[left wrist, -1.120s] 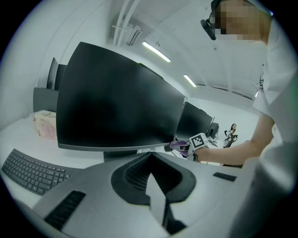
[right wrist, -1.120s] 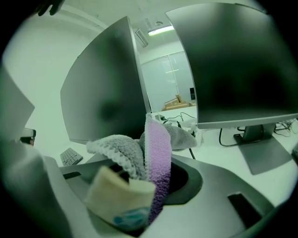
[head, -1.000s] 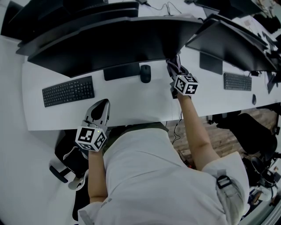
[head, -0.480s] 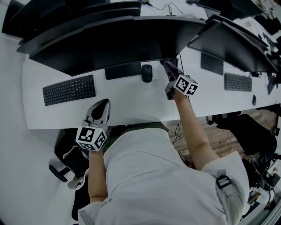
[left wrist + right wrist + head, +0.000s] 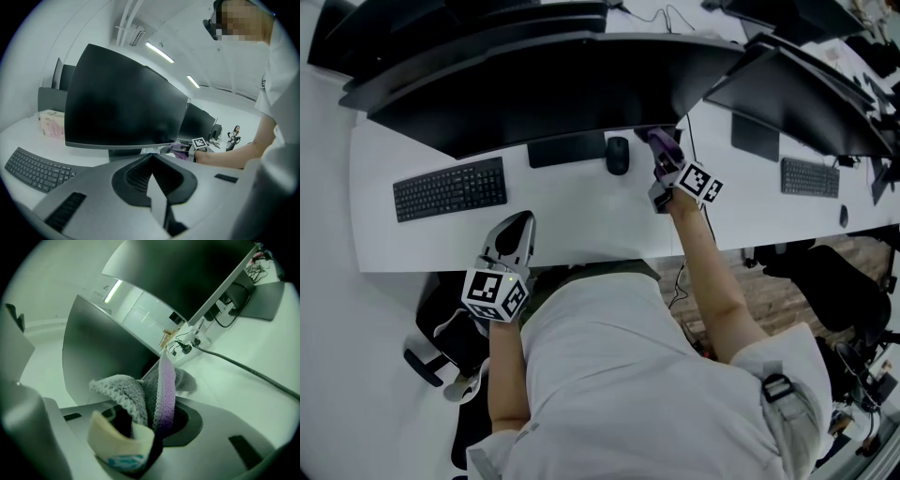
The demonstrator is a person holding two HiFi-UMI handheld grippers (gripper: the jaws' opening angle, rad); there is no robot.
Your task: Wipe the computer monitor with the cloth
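A wide black curved monitor stands at the back of the white desk. My right gripper is at the monitor's lower right edge, shut on a grey and purple cloth. In the right gripper view the bunched cloth sticks up out of the jaws and reaches the monitor's bottom edge. My left gripper rests at the desk's front edge, shut and holding nothing. From the left gripper view the dark screen fills the middle, and the cloth shows under its right corner.
A black keyboard lies at the left, a mouse beside the monitor's base. A second monitor and keyboard are to the right. A tissue box sits far left. A cable crosses the desk.
My right gripper has shifted a little left and back with the cloth, closer under the monitor's lower edge. The left gripper has not moved.
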